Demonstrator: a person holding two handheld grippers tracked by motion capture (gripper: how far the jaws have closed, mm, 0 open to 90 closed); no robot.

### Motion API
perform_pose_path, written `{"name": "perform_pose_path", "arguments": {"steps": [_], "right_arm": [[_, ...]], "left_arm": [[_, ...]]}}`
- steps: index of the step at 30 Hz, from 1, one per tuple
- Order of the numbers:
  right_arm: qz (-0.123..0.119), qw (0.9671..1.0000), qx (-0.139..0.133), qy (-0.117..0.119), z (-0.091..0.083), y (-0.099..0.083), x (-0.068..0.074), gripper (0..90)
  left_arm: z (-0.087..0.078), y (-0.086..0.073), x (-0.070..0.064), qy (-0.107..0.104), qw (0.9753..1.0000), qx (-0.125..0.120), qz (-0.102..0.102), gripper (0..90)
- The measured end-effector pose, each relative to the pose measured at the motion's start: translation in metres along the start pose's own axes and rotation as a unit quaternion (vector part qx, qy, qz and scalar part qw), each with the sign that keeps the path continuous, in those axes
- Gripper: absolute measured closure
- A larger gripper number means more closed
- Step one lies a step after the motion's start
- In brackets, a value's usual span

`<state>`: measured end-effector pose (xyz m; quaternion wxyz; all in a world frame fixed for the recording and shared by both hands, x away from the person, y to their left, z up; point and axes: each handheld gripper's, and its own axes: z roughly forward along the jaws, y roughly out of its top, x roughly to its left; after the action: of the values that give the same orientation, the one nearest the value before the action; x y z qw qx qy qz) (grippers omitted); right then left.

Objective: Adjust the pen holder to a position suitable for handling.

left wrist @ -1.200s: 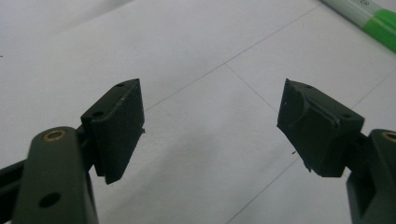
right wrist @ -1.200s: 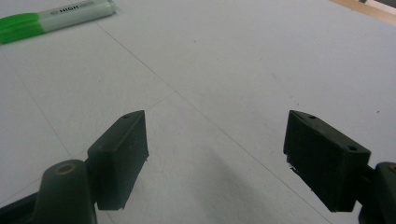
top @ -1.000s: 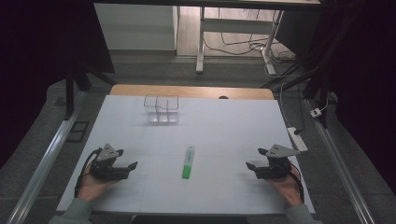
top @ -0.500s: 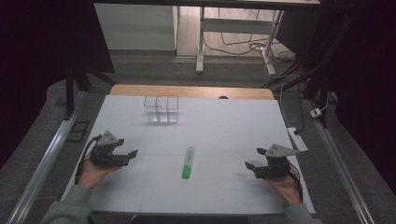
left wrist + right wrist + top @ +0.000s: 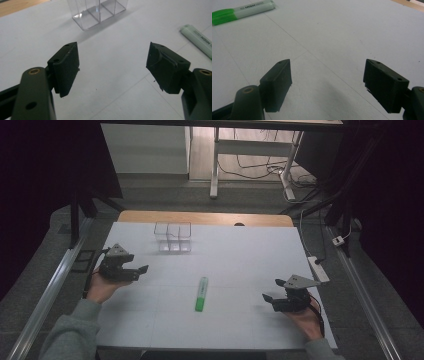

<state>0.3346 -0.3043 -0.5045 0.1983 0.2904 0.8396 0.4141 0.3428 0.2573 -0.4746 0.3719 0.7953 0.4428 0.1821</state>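
High view: green highlighter point(image 5: 201, 293) lies mid-table between left gripper point(image 5: 141, 269) and right gripper point(image 5: 268, 298), clear organiser point(image 5: 172, 237) behind; left gripper view: jaws spread, empty; right gripper view: same, so approach stage, next reach and pinch the pen.

The table's white sheet point(image 5: 240, 255) is looking matt and paper-smooth — the compartment box point(image 5: 97, 11) gleaming as clear glossy plastic, the highlighter point(image 5: 201, 293) showing smooth green plastic — both grippers' pads point(image 5: 65, 66) appearing matt black.
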Motion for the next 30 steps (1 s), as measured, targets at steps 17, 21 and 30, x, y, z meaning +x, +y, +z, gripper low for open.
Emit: {"name": "perform_pose_path", "arguments": {"steps": [17, 21, 30], "right_arm": [[0.001, 1.0, 0.002, 0.003, 0.004, -0.001, 0.001, 22.7], [0.001, 1.0, 0.005, 0.002, 0.004, -0.001, 0.001, 22.7], [0.002, 1.0, 0.005, 0.006, 0.007, -0.001, 0.001, 23.0]], "left_arm": [[0.016, 0.035, 0.026, 0.01, 0.9999, -0.003, -0.001, 28.4], [0.021, 0.039, 0.031, 0.015, 0.9998, 0.007, -0.004, 28.6], [0.035, 0.039, 0.049, 0.01, 0.9995, 0.018, -0.023, 30.7]]}}
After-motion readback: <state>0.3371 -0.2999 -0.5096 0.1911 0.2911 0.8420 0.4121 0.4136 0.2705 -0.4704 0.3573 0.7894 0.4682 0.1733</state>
